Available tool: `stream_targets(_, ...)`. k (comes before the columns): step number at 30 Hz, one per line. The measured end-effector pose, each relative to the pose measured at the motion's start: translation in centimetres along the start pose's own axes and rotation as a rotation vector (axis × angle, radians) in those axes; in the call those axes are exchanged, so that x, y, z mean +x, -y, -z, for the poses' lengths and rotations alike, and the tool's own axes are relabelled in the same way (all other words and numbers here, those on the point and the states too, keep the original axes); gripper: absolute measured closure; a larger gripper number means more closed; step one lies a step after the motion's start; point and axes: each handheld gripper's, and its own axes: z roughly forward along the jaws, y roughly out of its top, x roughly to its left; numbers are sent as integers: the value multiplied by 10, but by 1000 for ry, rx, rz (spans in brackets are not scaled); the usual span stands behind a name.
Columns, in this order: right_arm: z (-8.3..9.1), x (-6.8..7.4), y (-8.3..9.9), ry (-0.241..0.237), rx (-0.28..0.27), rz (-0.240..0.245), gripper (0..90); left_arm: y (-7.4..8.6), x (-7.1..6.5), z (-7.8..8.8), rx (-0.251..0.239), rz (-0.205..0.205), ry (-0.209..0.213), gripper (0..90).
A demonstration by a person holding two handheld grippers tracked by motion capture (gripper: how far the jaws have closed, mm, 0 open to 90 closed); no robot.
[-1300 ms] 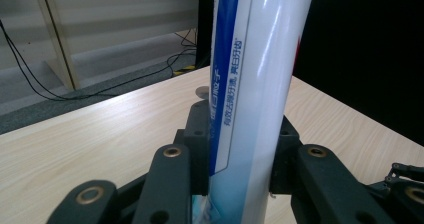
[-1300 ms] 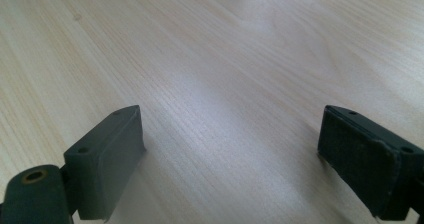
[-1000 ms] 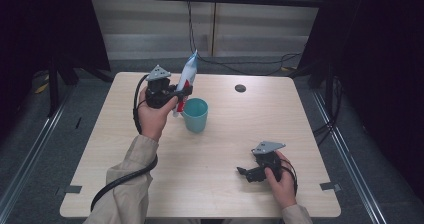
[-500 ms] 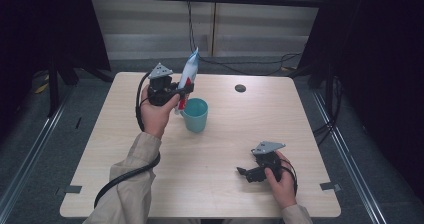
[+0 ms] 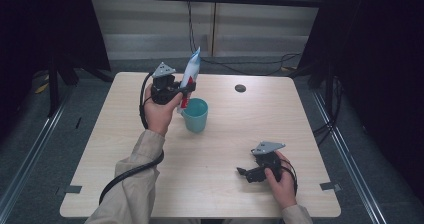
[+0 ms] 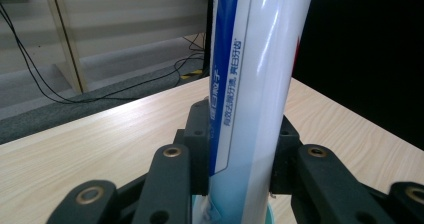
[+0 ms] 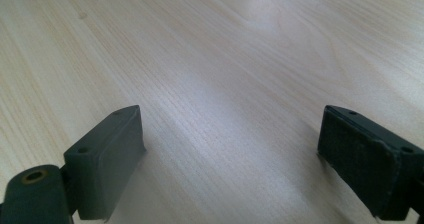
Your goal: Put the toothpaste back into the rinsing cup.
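A white, blue and red toothpaste tube (image 5: pixel 190 74) stands nearly upright in the air, its lower end just beside the rim of a teal cup (image 5: pixel 195 114). My left gripper (image 5: pixel 184 89) is shut on the tube at mid-length. Seen from the left gripper view, both black pads clamp the tube (image 6: pixel 252 84) with a sliver of the cup's rim below. My right gripper (image 5: pixel 243 173) rests low on the table near the front right, jaws open. Bare wood lies between its pads (image 7: pixel 107 154) in the right gripper view.
A small dark round disc (image 5: pixel 240 88) lies on the light wooden table (image 5: pixel 120 154) at the back right. Cables trail from both grippers. Beyond the table's far edge run floor cables and a pale wall panel.
The left hand has carried the tube slightly right, toward the cup. The right hand has stayed put.
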Motion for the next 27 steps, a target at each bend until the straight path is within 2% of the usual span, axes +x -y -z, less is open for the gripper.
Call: stream_targets(27,0,0,0,-2,-2,5,105,0,-7,-25,-12,-19,-7,700)
